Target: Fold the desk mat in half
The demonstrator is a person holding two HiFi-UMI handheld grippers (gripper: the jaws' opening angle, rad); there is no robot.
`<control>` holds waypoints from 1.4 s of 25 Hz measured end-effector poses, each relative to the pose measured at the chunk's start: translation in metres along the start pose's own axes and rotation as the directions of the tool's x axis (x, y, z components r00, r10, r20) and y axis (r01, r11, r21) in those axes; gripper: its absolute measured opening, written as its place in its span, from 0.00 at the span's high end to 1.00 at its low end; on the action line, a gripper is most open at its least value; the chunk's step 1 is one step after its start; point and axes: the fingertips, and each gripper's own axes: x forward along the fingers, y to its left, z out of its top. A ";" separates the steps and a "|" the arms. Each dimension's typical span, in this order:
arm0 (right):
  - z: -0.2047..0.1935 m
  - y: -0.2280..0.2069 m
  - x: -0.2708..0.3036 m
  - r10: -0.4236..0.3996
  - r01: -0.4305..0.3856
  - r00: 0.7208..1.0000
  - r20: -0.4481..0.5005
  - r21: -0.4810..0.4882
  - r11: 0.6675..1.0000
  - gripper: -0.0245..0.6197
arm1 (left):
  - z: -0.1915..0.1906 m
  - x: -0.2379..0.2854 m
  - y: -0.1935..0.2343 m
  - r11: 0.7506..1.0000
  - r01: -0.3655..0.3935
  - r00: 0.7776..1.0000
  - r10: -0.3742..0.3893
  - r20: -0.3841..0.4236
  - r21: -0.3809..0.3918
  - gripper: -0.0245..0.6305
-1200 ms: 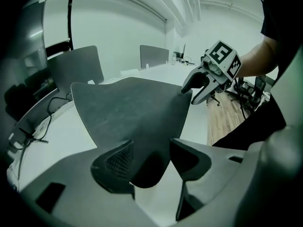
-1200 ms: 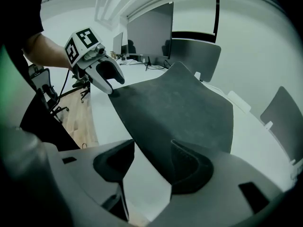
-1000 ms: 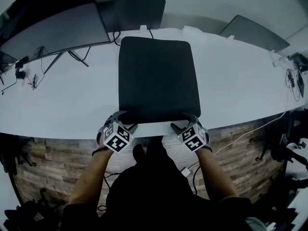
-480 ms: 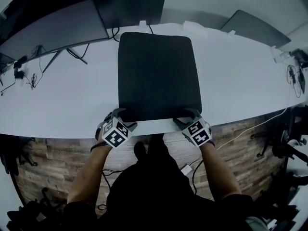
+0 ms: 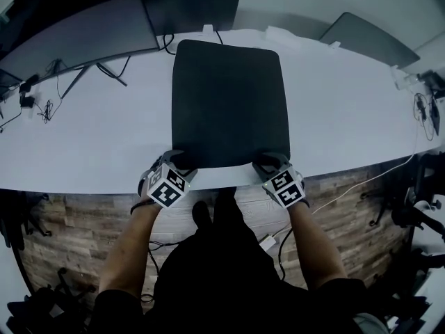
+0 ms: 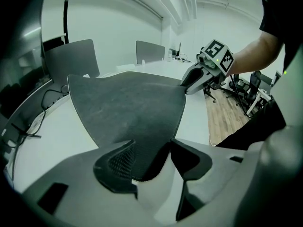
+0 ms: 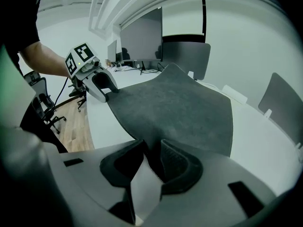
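Note:
The dark grey desk mat (image 5: pixel 229 103) lies flat on the white table (image 5: pixel 348 131), with its short near edge by the table's front edge. My left gripper (image 5: pixel 177 165) is at the mat's near left corner. In the left gripper view the mat (image 6: pixel 132 108) has that corner between the jaws of the left gripper (image 6: pixel 149 145). Those jaws have just been closing, but they still stand apart. My right gripper (image 5: pixel 268 162) is at the near right corner. Its jaws (image 7: pixel 152 148) have just closed and pinch the corner of the mat (image 7: pixel 180 103).
Two dark monitors (image 5: pixel 76 33) (image 5: pixel 191 5) stand at the table's far left, with cables (image 5: pixel 28 96) beside them. A grey panel (image 5: pixel 368 40) leans at the far right, and more cables (image 5: pixel 424 110) lie at the right end. Wooden floor and my legs are below the table's front edge.
Both grippers have edged a little forward onto the mat's near corners. The right gripper's jaws have narrowed onto its corner, and the left jaws have come slightly closer together.

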 end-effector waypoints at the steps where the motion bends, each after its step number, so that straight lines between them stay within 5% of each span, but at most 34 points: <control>1: -0.001 0.002 -0.001 -0.009 0.008 1.000 -0.005 -0.007 1.000 0.80 | -0.001 -0.001 -0.003 1.000 -0.003 1.000 0.003 -0.005 0.003 0.61; 13: -0.038 0.048 -0.034 -0.056 0.059 0.996 -0.071 0.037 0.998 0.73 | -0.034 -0.026 -0.068 0.998 0.035 0.999 -0.033 -0.036 0.052 0.62; 18: -0.051 0.065 -0.037 -0.101 0.086 0.986 -0.131 -0.116 0.990 0.67 | -0.046 -0.032 -0.078 0.993 -0.009 0.999 0.015 -0.050 0.120 0.61; 22: -0.054 0.059 -0.039 -0.162 0.127 0.975 -0.155 -0.214 0.969 0.58 | -0.048 -0.034 -0.085 0.962 -0.073 0.990 0.102 -0.096 0.262 0.59; 26: -0.068 0.054 -0.037 -0.174 0.117 0.970 -0.173 -0.300 0.947 0.55 | -0.046 -0.025 -0.086 0.949 -0.087 0.986 0.124 -0.107 0.303 0.58; 29: -0.072 0.051 -0.041 -0.196 0.125 0.966 -0.169 -0.358 0.925 0.55 | -0.045 -0.023 -0.080 0.945 -0.112 0.980 0.156 -0.122 0.308 0.58; 32: -0.076 0.042 -0.050 -0.196 0.130 0.968 -0.159 -0.351 0.927 0.71 | -0.044 -0.024 -0.079 0.949 -0.110 0.978 0.156 -0.136 0.297 0.60; 35: -0.080 0.038 -0.055 -0.174 0.107 0.974 -0.142 -0.388 0.916 0.75 | -0.043 -0.024 -0.080 0.949 -0.115 0.972 0.168 -0.166 0.293 0.61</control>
